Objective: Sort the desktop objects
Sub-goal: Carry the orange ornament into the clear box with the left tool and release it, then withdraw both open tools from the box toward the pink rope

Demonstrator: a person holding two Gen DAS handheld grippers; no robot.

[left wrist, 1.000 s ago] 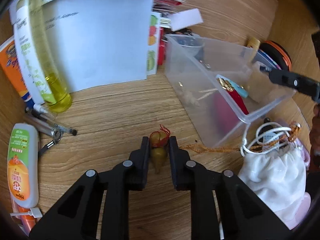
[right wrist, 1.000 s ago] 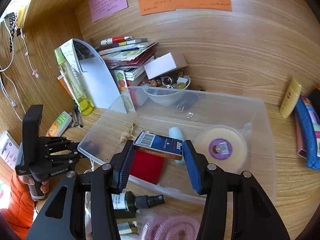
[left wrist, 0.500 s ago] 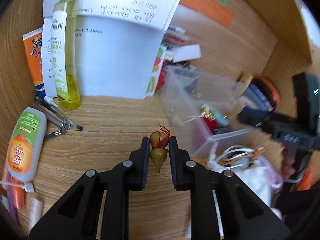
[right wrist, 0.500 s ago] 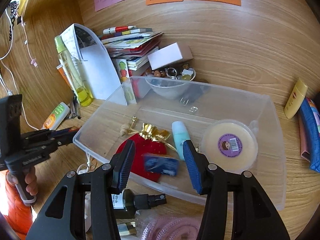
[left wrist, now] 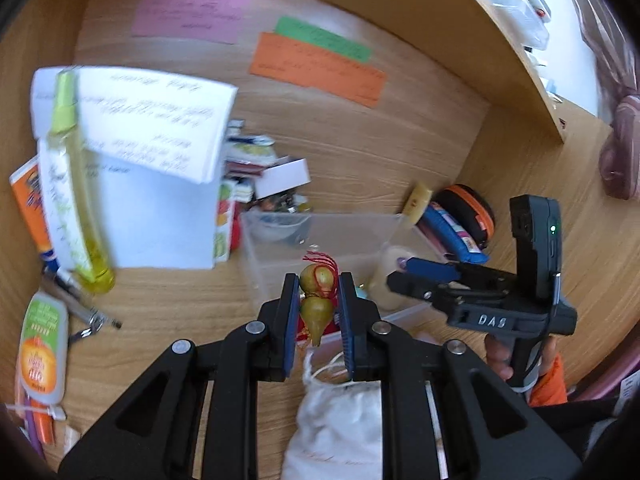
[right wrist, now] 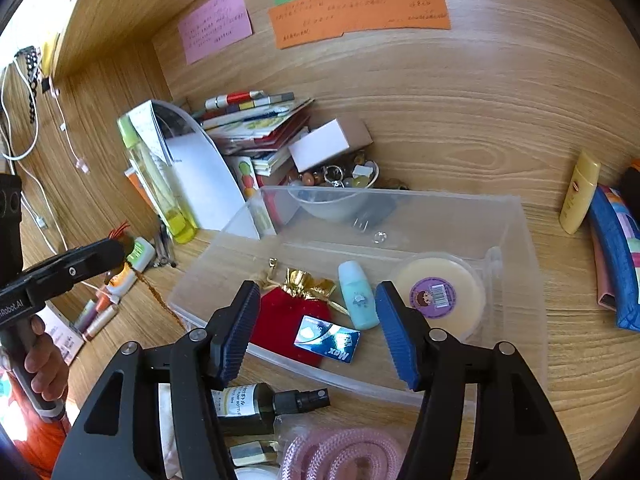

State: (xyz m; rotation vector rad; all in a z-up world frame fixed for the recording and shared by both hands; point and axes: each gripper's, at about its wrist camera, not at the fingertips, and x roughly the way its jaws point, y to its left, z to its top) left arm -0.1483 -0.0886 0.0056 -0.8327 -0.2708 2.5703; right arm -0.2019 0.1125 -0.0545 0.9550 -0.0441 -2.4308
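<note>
Left gripper (left wrist: 318, 316) clamped on a small olive-green gourd charm (left wrist: 317, 300) with red thread at its top, pads pressing both sides, held in the air in front of the clear plastic bin (left wrist: 280, 256) at 12 o'clock. White drawstring pouch (left wrist: 336, 428) at 6 o'clock under the fingers. Right gripper (right wrist: 316, 332) spread wide, gripping nothing, hanging over the near edge of the bin (right wrist: 516, 280). Inside the bin, between the blue pads: red velvet pouch (right wrist: 284, 320) with gold top, blue foil packet (right wrist: 326, 339) lying on it, pale blue tube (right wrist: 357, 300) just beside at 1 o'clock, round cream tub (right wrist: 440, 296) at 2 o'clock. Dark spray bottle (right wrist: 260, 402) at 7 o'clock outside the bin.
</note>
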